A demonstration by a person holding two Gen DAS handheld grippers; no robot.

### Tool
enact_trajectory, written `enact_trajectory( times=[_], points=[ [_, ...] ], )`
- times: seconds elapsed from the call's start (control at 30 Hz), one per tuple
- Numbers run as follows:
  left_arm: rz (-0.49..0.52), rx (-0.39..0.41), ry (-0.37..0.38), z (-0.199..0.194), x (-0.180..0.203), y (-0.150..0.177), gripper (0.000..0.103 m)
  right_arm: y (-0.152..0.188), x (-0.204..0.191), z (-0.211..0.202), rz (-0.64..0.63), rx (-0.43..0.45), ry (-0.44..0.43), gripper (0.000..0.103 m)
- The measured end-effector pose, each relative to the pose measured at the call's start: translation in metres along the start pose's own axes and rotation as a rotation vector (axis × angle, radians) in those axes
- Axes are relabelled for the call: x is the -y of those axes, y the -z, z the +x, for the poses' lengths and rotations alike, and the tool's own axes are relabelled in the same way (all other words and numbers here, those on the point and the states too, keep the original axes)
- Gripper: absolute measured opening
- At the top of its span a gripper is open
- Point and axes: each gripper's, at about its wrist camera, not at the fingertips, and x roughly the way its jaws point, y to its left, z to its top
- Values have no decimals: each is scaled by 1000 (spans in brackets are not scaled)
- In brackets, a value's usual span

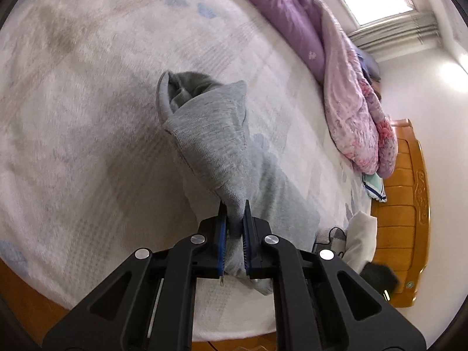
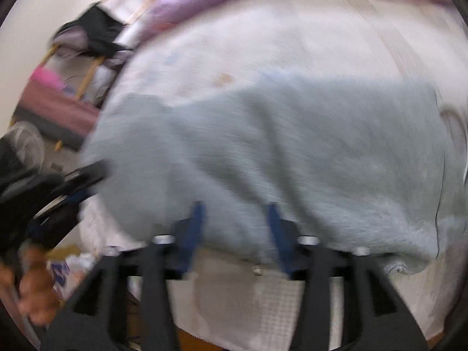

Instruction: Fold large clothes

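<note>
A grey knitted garment [image 1: 210,134] hangs lifted off the bed, and my left gripper [image 1: 234,204] is shut on a bunched fold of it between the blue pads. The cloth drapes down to the white bed cover [image 1: 87,102]. The right wrist view is blurred. There the grey garment [image 2: 263,134] lies spread wide across the bed. My right gripper [image 2: 235,207] stands open at its near edge, blue fingers [image 2: 196,222] apart and pressing on nothing. The left gripper [image 2: 73,181] shows at the left of that view, with a hand [image 2: 32,286] below it.
A purple and pink quilt [image 1: 336,73] is heaped along the far side of the bed. A wooden bed end [image 1: 403,204] stands at the right, with a white cloth [image 1: 359,234] and a black cable near it. A rack of clutter [image 2: 58,93] and a fan [image 2: 26,143] stand beside the bed.
</note>
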Motion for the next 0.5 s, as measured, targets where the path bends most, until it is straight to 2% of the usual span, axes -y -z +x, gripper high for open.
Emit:
enact_trajectory(
  times=[0.13,0.23,0.4,0.5],
  points=[
    [-65,-26,42,-3,-6,-4,9,9,-41,7,-191,14,6,65],
    [-73,-32,46,-4,-4,-4,9,8,-59,26,-246,37,0,67],
    [-75,-27,42,-6,1,-5,9,-6,-70,56,-264,68,20,70],
    [-93,-27,78,-8,0,-5,9,-12,-75,65,-253,83,0,75]
  ],
)
